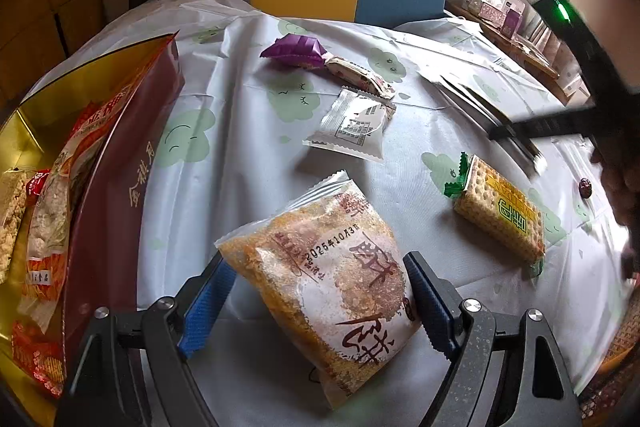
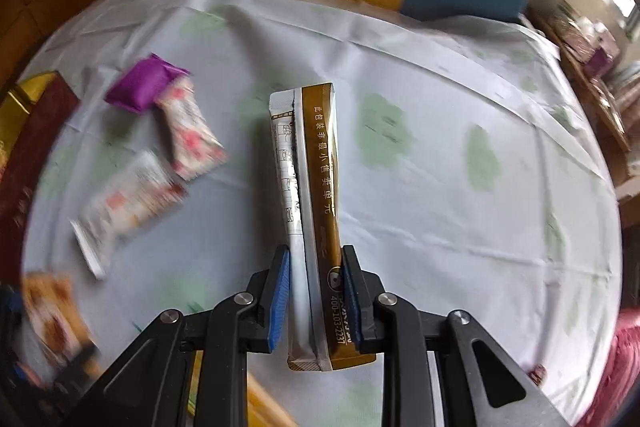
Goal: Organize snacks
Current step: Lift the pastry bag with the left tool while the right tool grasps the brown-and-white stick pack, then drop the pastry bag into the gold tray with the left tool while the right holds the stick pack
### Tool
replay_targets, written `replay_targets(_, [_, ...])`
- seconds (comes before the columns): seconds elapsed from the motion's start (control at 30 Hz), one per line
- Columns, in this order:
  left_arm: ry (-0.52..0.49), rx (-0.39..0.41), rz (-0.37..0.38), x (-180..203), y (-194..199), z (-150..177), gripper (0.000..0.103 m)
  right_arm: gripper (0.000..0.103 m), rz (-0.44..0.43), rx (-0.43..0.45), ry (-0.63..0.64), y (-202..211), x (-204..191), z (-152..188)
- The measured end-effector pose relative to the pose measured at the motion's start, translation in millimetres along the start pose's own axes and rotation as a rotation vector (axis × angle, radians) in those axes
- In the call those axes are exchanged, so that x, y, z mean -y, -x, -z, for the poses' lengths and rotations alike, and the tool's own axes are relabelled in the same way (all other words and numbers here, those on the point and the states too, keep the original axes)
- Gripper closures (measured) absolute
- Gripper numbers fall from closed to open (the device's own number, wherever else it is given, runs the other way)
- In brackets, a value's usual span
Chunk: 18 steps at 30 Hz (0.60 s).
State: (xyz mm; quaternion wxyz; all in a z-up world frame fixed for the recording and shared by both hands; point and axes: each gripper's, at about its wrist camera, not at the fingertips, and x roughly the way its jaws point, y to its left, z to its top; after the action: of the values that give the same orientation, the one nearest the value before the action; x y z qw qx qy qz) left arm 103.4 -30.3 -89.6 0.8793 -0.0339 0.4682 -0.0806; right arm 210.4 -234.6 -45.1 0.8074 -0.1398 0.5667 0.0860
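Right claw (image 2: 314, 291) clamps stick sachets (image 2: 310, 195); left claw (image 1: 316, 303) gapes around crumbly pastry (image 1: 332, 283).

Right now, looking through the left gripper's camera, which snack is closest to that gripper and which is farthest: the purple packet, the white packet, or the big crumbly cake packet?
1. Crumbly cake packet: between the left gripper's open fingers, nearest.
2. White packet: mid-table, beyond the cake.
3. Purple packet: far side, toward the chair, farthest.

Snack packets loose on tablecloth (image 1: 224, 163): five (image 1: 336, 291). Stick sachets: two (image 2: 316, 187). Box (image 1: 120, 163): one.
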Motion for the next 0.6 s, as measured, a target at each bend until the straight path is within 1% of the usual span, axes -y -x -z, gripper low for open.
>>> replay_targets(0.03, [0.001, 0.000, 0.000, 0, 0, 0, 0.018, 0.078, 0.024, -0.019, -0.011, 0, 9, 6])
replay_targets(0.1, [-0.001, 0.001, 0.001, 0, 0, 1, 0.018, 0.078, 0.024, -0.072, -0.051, -7, 24, 18])
replay_targets(0.17, [-0.001, 0.001, 0.004, -1, 0, 1, 0.018, 0.077, -0.019, -0.073, -0.098, -8, 37, 32])
replay_targets(0.27, [0.000, 0.000, 0.013, -3, 0, 1, 0.018, 0.075, -0.078, -0.064, -0.175, -8, 51, 40])
replay_targets(0.37, [-0.003, -0.009, 0.030, -3, 3, 2, 0.017, 0.074, -0.077, -0.061, -0.179, -5, 53, 46])
replay_targets(0.47, [-0.003, -0.016, 0.043, -5, 6, 4, 0.016, 0.074, -0.064, -0.054, -0.163, -7, 56, 42])
replay_targets(0.6, [-0.002, -0.028, 0.033, -3, 9, 7, 0.016, 0.073, -0.064, -0.054, -0.161, -2, 55, 46])
